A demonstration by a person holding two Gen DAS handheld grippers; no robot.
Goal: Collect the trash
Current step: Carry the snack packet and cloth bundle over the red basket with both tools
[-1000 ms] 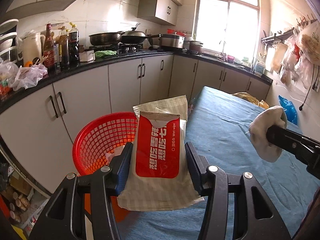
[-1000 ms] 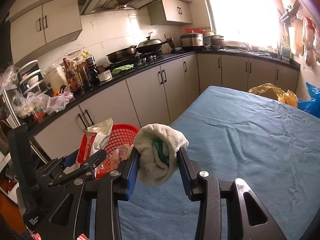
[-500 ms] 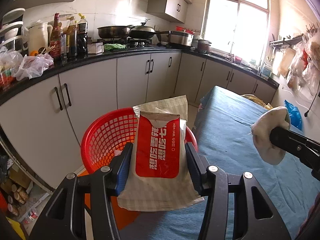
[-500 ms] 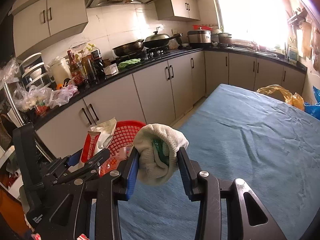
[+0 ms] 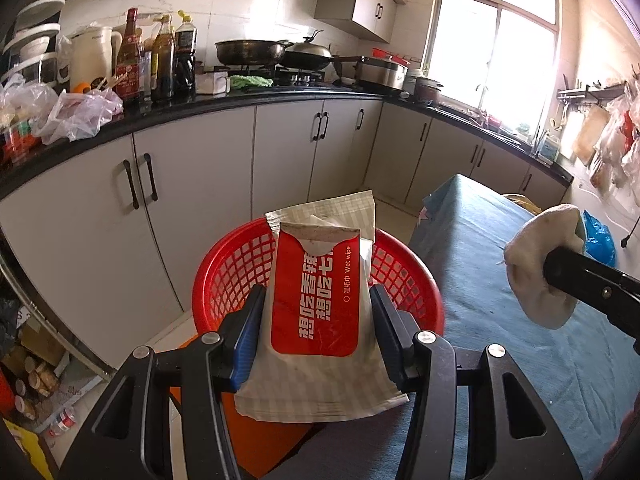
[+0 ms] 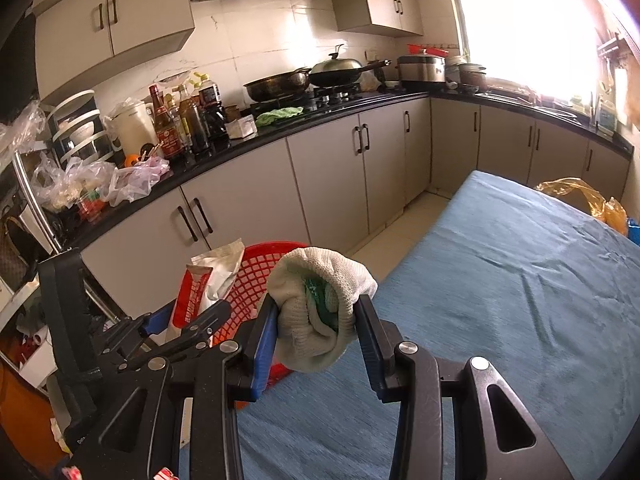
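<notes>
Left gripper (image 5: 316, 320) is clamped on the wet-wipe pack (image 5: 316, 300), centre of the left view. The pack stands upright, its top overlapping the far rim of the red basket (image 5: 224, 276) behind it.

Right gripper (image 6: 316, 320) is clamped on a balled white sock (image 6: 320, 312) with something green tucked inside, lower centre of the right view, over the edge of the blue-covered table (image 6: 500, 300).

Step in hand, my read: drop the pack in the basket.
- Carry the pack fully past the near rim before letting go. It is tall and flat and could catch on the rim and tip out toward the floor.
- Tilt it nose-down so it slides in.
- Hold the sock back until the left side is clear; both grippers sit close together at lower left of the right view.

Basket contents: mostly hidden by the pack and grippers, cannot tell what's in it. The yellow bag (image 6: 580, 200) at the right edge looks crumpled, contents unclear.
</notes>
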